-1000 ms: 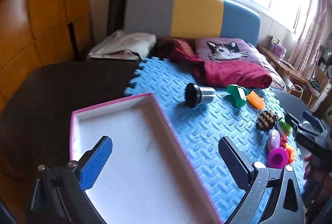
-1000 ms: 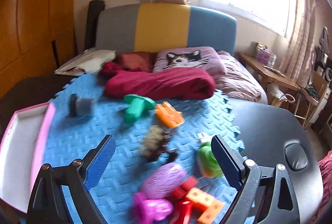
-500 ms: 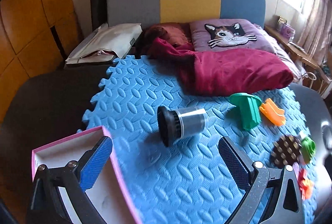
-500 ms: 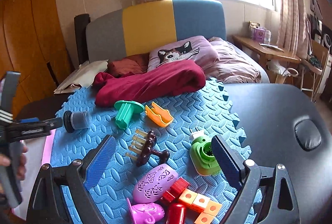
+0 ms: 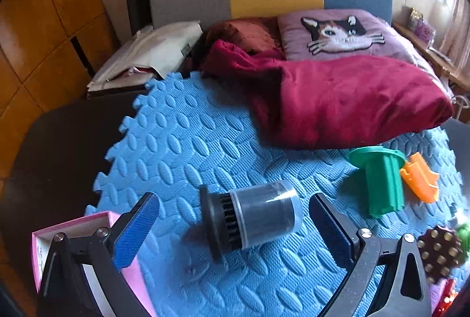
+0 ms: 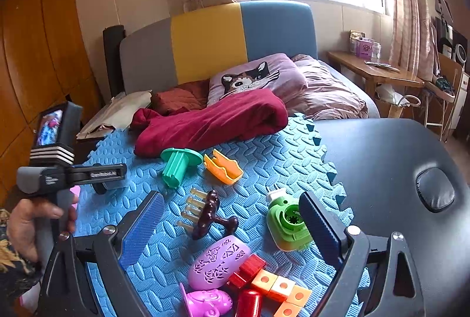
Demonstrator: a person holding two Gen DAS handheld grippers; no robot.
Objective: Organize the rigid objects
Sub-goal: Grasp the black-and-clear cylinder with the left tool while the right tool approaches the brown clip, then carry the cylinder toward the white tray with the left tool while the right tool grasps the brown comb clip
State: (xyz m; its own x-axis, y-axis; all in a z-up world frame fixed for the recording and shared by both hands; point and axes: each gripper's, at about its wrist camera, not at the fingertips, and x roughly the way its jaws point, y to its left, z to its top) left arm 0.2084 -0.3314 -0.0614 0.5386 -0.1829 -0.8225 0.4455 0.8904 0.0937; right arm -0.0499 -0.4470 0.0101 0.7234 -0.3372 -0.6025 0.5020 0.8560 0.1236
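My left gripper (image 5: 235,217) is open, its fingers on either side of a black brush with a clear cap (image 5: 249,217) lying on the blue foam mat (image 5: 182,141). The pink-rimmed tray (image 5: 73,229) shows at lower left. My right gripper (image 6: 232,220) is open above a brown massage comb (image 6: 208,214), a green plug-in device (image 6: 288,223), a purple oval case (image 6: 217,261), red and orange blocks (image 6: 273,284) and a magenta toy (image 6: 205,302). A green stamper (image 6: 176,164) and an orange clip (image 6: 223,167) lie farther back.
A red blanket (image 5: 337,99) lies over the mat's far edge, with a cat pillow (image 5: 337,32) and a headboard behind. A black table (image 6: 396,170) extends to the right. The hand-held left gripper body (image 6: 58,176) shows in the right wrist view.
My left gripper has moved off the tray and forward to the capped brush, which now lies between its fingers. My right gripper has drawn back and risen a little; the toys stay put.
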